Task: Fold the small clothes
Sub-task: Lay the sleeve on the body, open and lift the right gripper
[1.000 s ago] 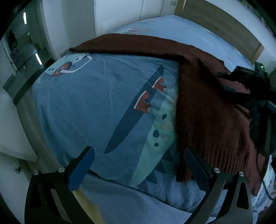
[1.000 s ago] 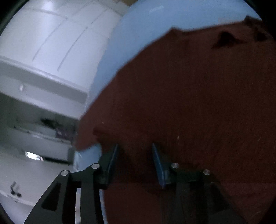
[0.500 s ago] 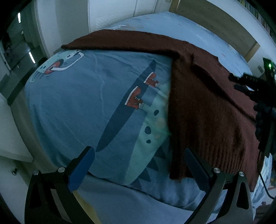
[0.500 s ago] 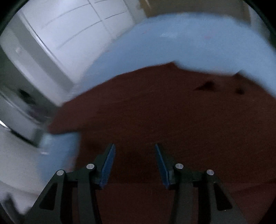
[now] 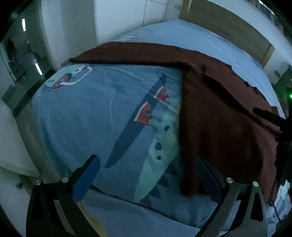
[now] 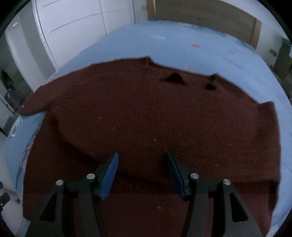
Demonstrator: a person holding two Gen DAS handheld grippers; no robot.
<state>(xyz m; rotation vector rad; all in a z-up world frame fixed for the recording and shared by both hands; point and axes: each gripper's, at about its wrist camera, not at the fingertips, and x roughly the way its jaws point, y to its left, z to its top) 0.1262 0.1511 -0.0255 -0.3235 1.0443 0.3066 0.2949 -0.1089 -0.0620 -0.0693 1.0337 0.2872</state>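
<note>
A dark red knitted sweater (image 6: 146, 116) lies spread flat on the blue bed, neck at the far side, one sleeve stretched out to the left. In the left wrist view the sweater (image 5: 219, 116) covers the right part of the bed. My right gripper (image 6: 142, 160) is open and empty, hovering above the sweater's lower body. My left gripper (image 5: 146, 165) is open and empty, above the bed near the sweater's left edge. The right gripper's black frame (image 5: 268, 116) shows at the right edge of the left wrist view.
The bed cover (image 5: 91, 116) is blue with cartoon prints, including red shoes (image 5: 146, 113). White wardrobe doors (image 6: 73, 23) and a wooden headboard (image 6: 200, 16) stand beyond the bed. The bed's left edge (image 5: 38, 138) drops to the floor.
My right gripper has let go of the sweater's left side, opened wider and pulled back above the garment's middle. The sleeve now lies flat. My left gripper has barely moved.
</note>
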